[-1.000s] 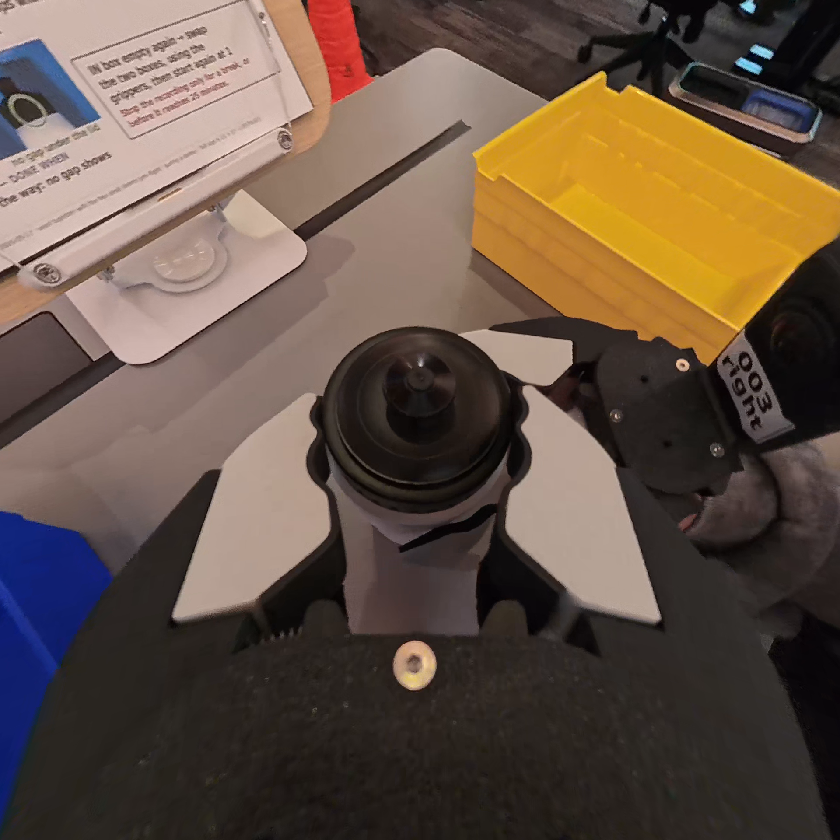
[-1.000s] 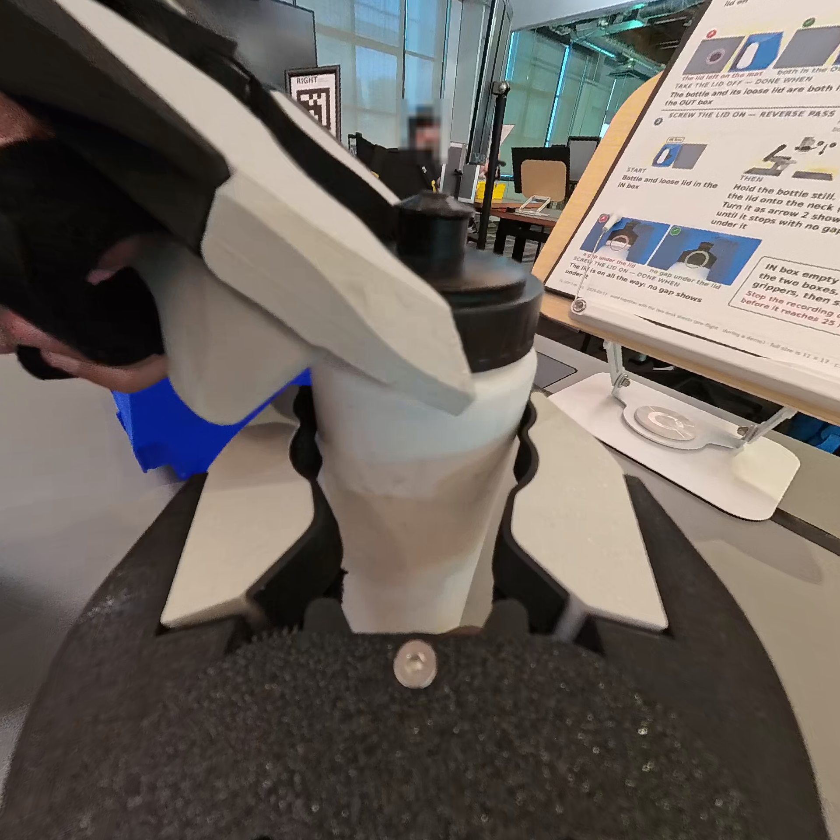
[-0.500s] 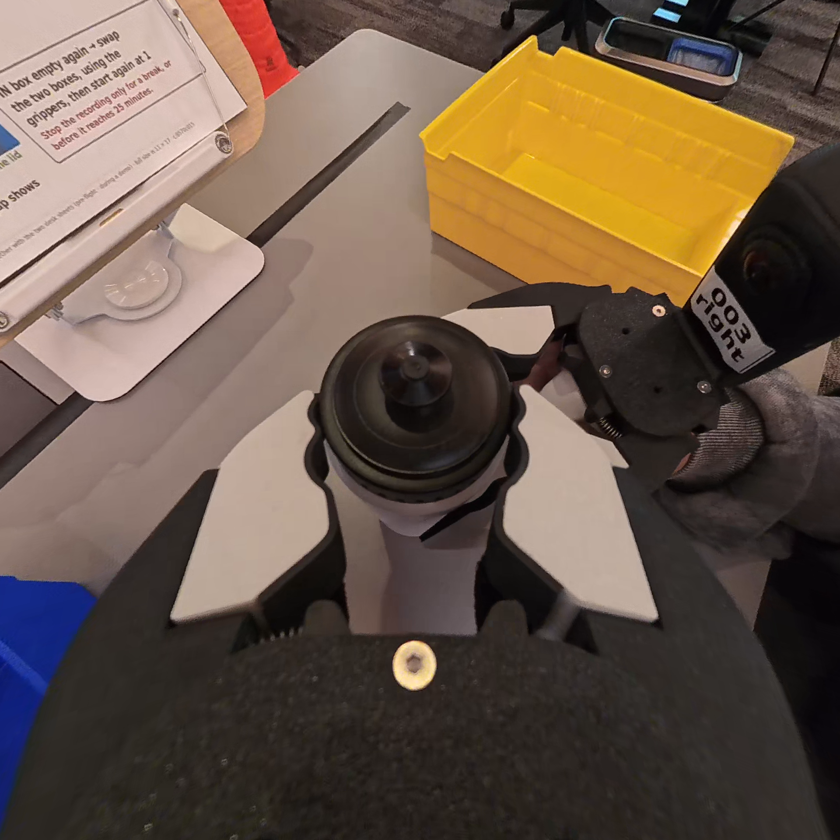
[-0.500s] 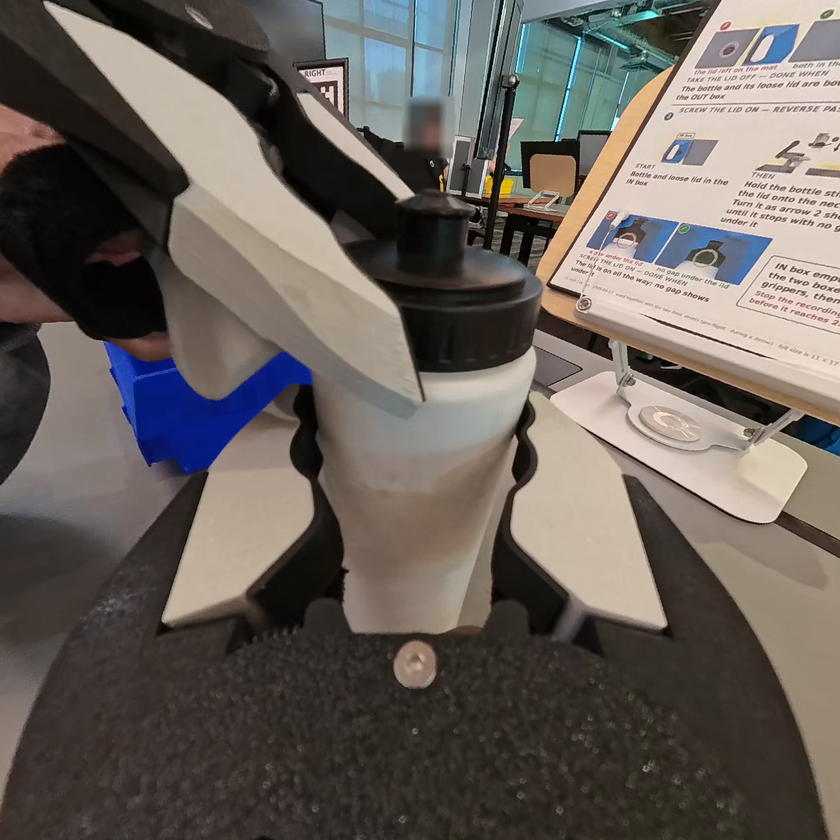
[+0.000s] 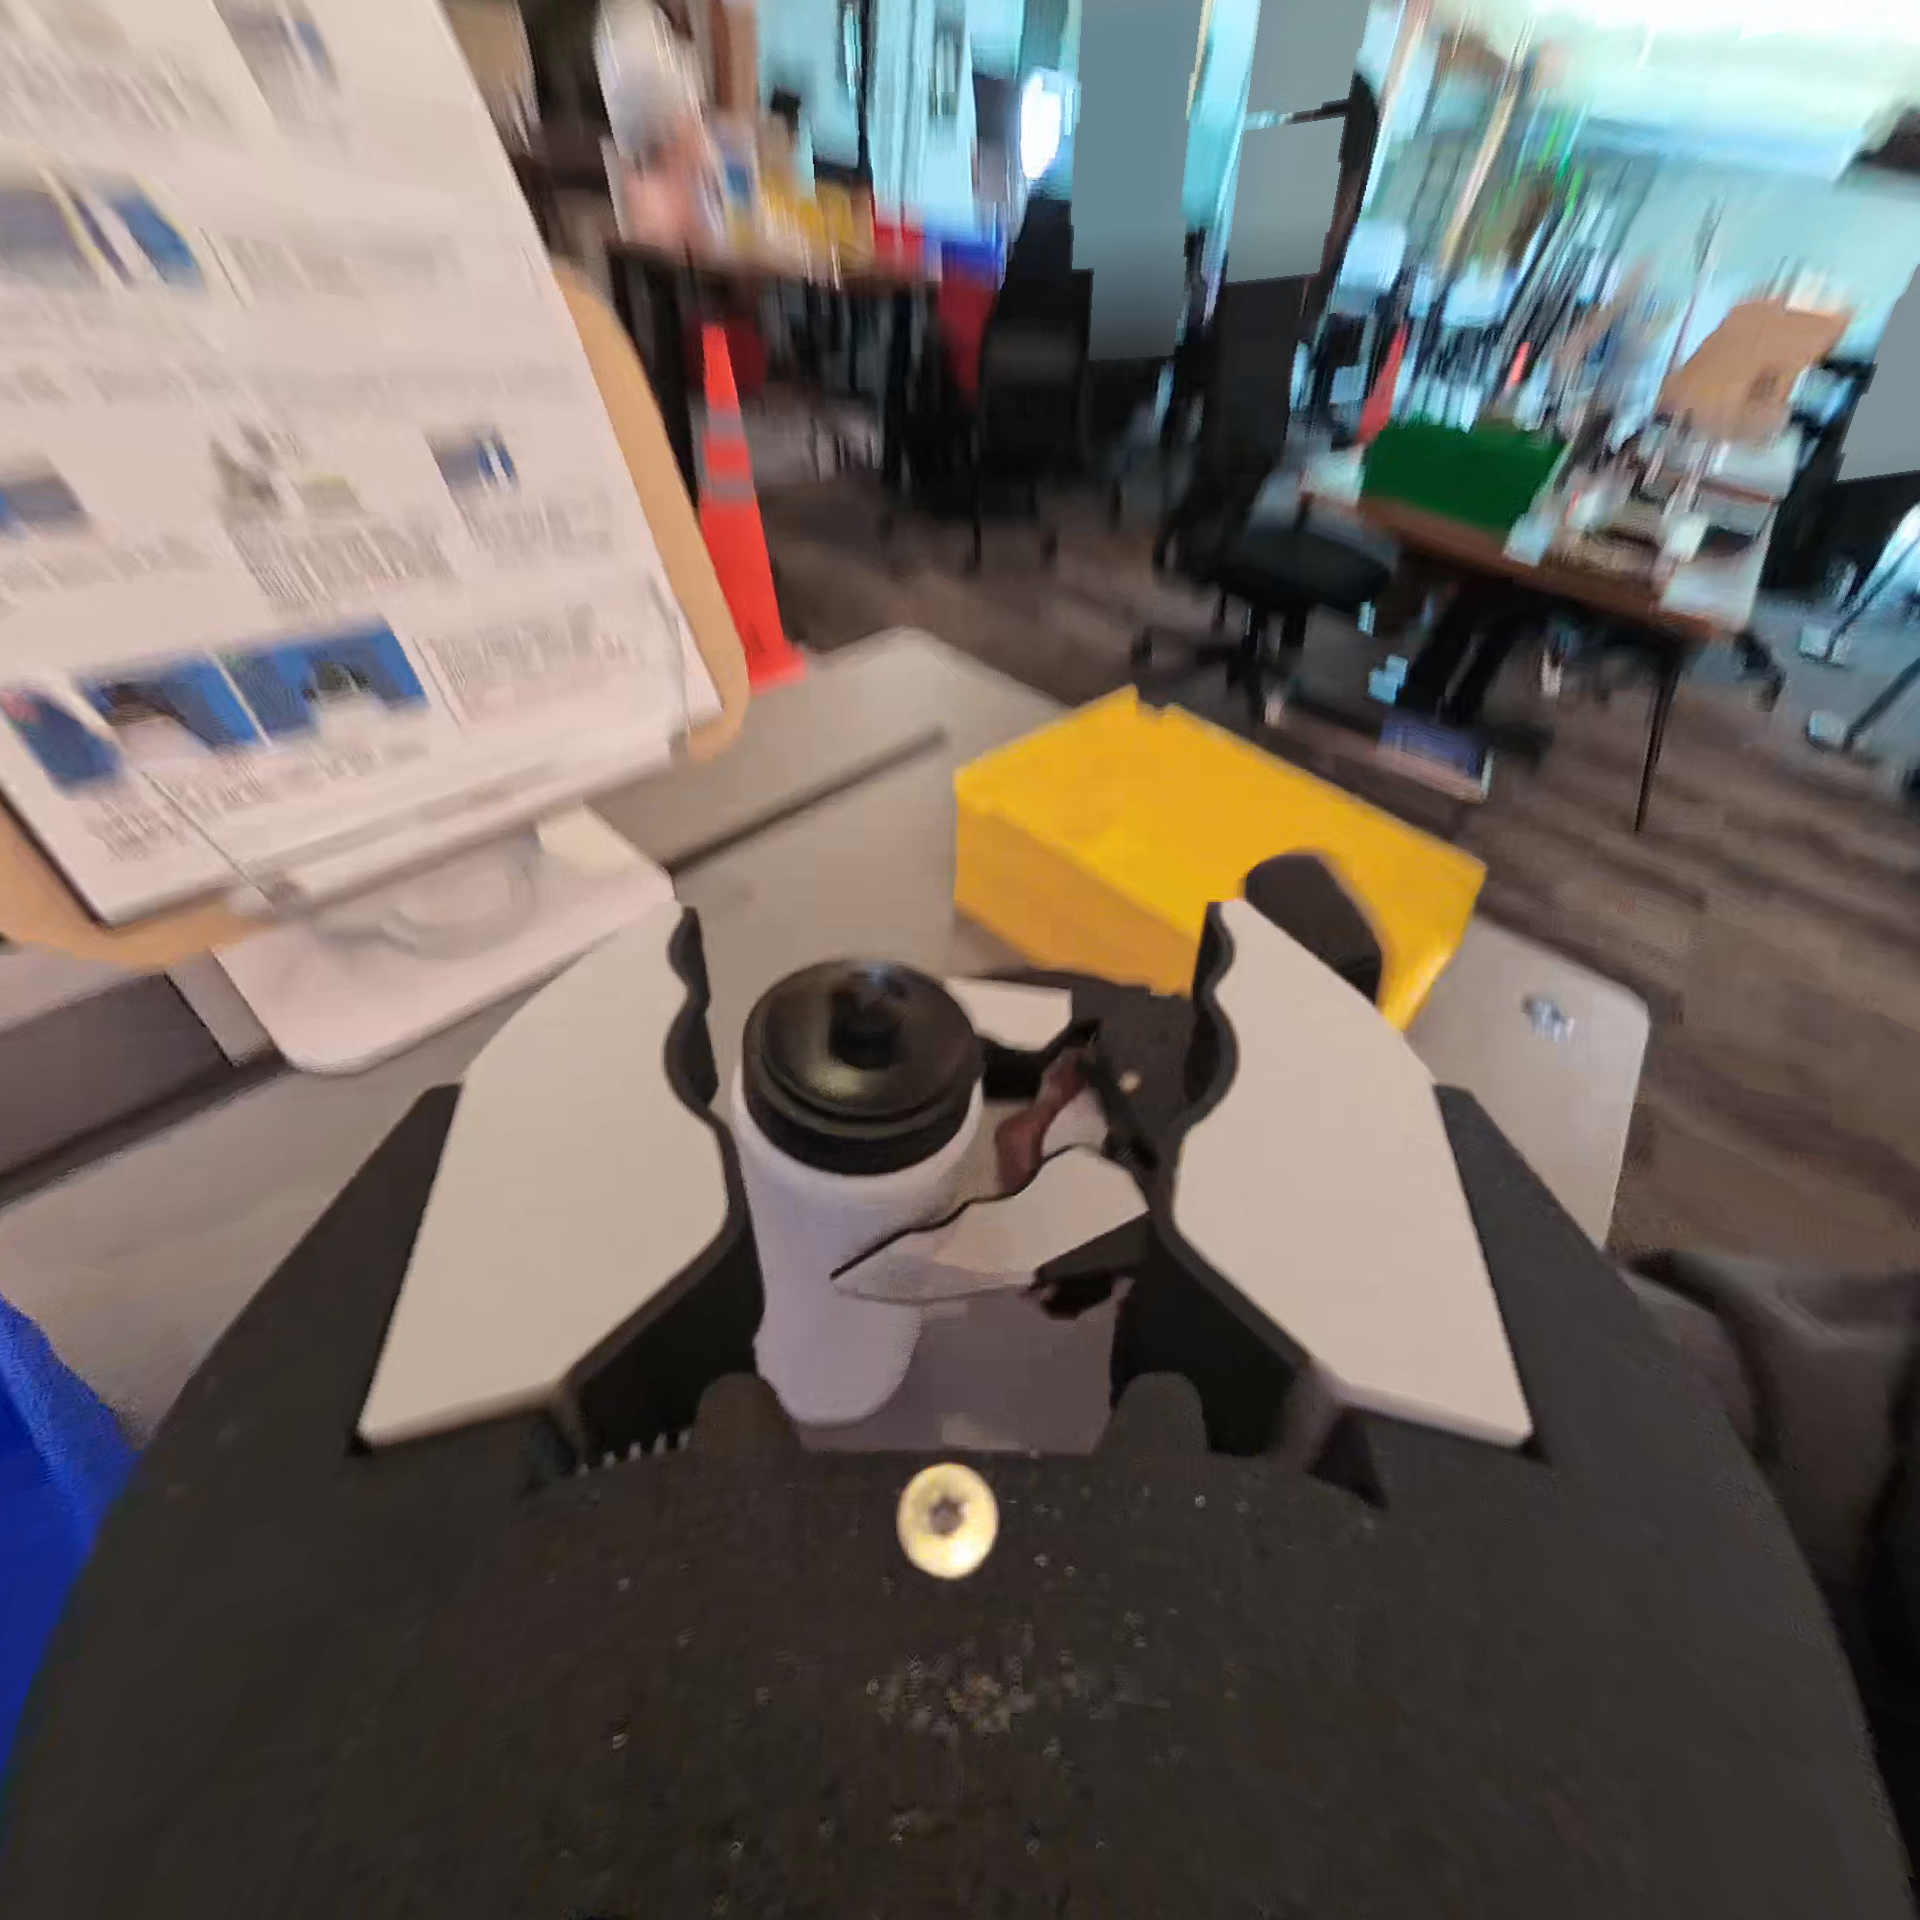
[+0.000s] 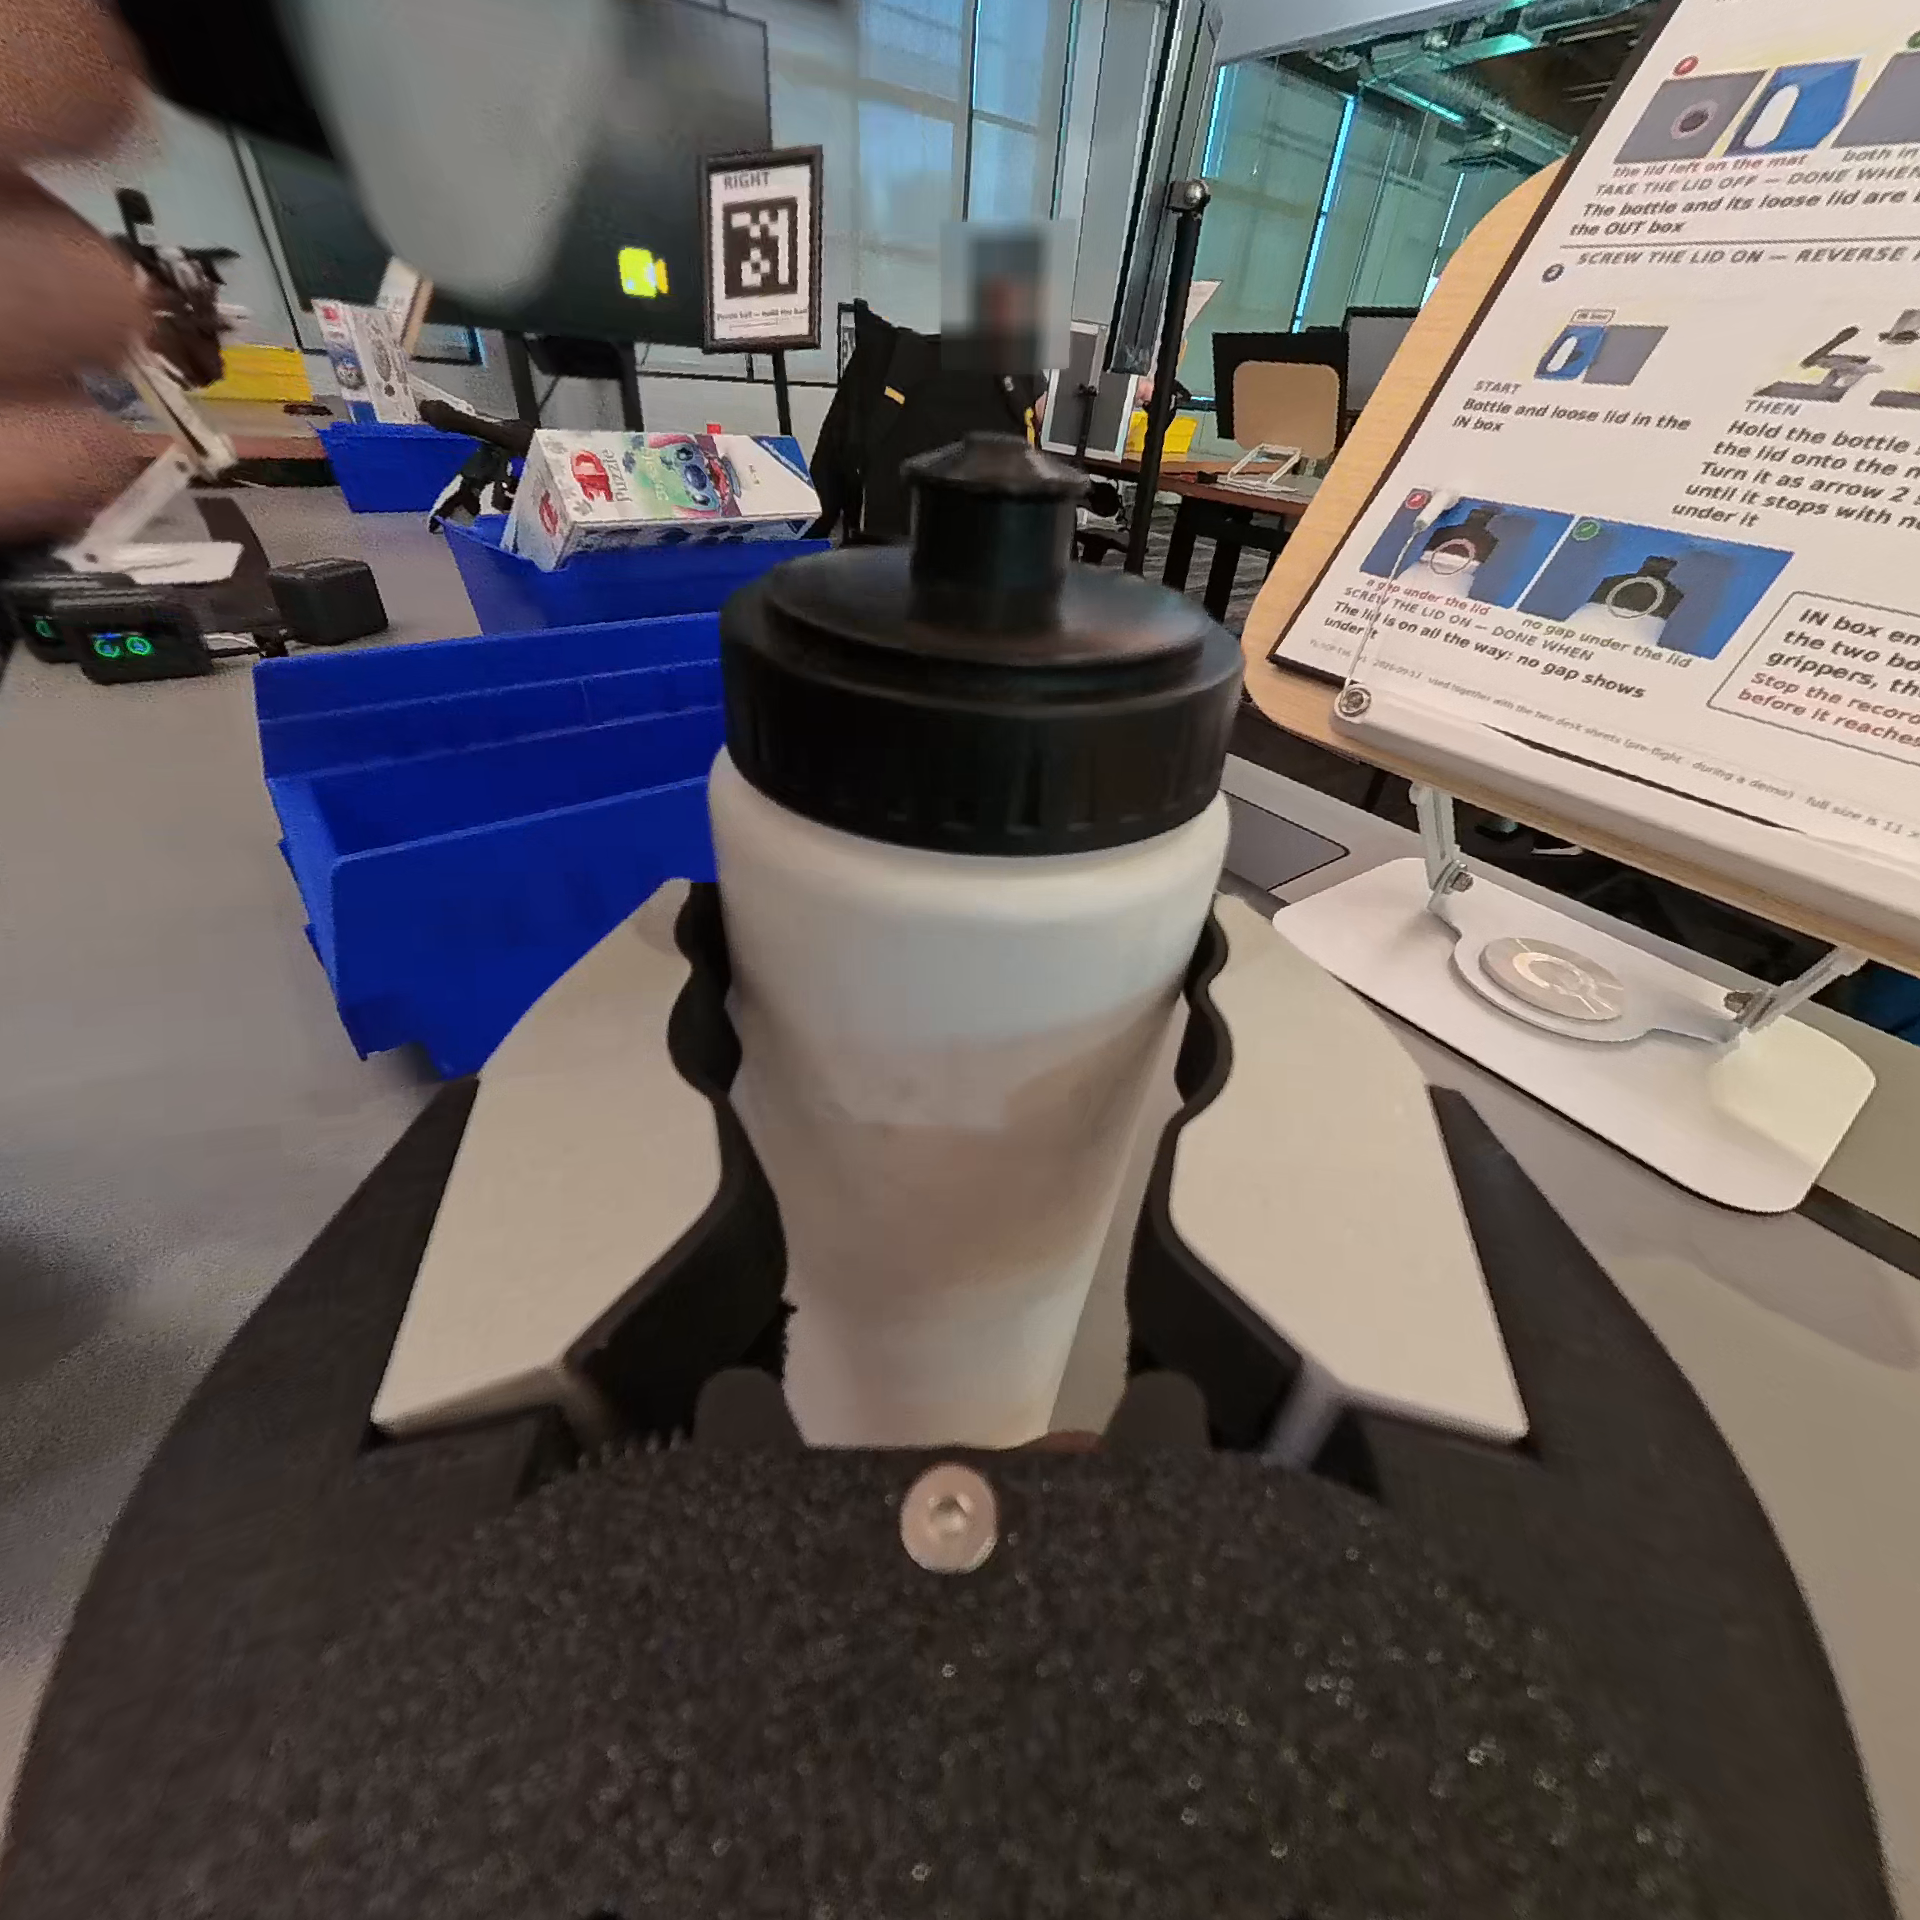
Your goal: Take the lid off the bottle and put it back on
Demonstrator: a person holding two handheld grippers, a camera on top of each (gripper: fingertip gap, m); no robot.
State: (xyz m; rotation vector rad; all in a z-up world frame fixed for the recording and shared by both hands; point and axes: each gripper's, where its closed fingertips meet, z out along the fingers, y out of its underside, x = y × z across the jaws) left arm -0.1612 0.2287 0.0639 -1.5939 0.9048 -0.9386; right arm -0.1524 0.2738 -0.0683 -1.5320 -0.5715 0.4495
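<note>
My right hand-held gripper (image 6: pixel 951 1039) is clamped on the bottle (image 6: pixel 961 1049), its pale flat-faced fingers (image 6: pixel 582 1153) and their wavy black rubber inner edges pressed into both sides of the smooth white plastic body. The bottle stands upright between them, rounded at the shoulder and narrowing lower down. Its lid (image 6: pixel 982 696) is on: a wide black cap with fine ribs around the rim and a stubby pull spout at the centre.

My left hand-held gripper (image 5: pixel 951 1039) is spread wide and grips nothing. In its own view the bottle sits lower down between its fingers (image 5: pixel 566 1174), close to the left one; whether it touches I cannot tell, and the right finger is well clear. That view is smeared by motion. In the right wrist view the left hand-held gripper shows only as a grey blur at the top left corner, well apart from the lid.

The worktop (image 6: pixel 135 935) is matte grey and flat. A blue plastic bin (image 6: pixel 478 810) with stepped walls stands behind the bottle to the left, and a yellow bin (image 5: pixel 1174 842) of the same boxy shape lies beyond it in the left wrist view. A printed instruction sheet (image 6: pixel 1704 436) leans on a rounded wooden board held by a white metal stand (image 6: pixel 1600 1029).
</note>
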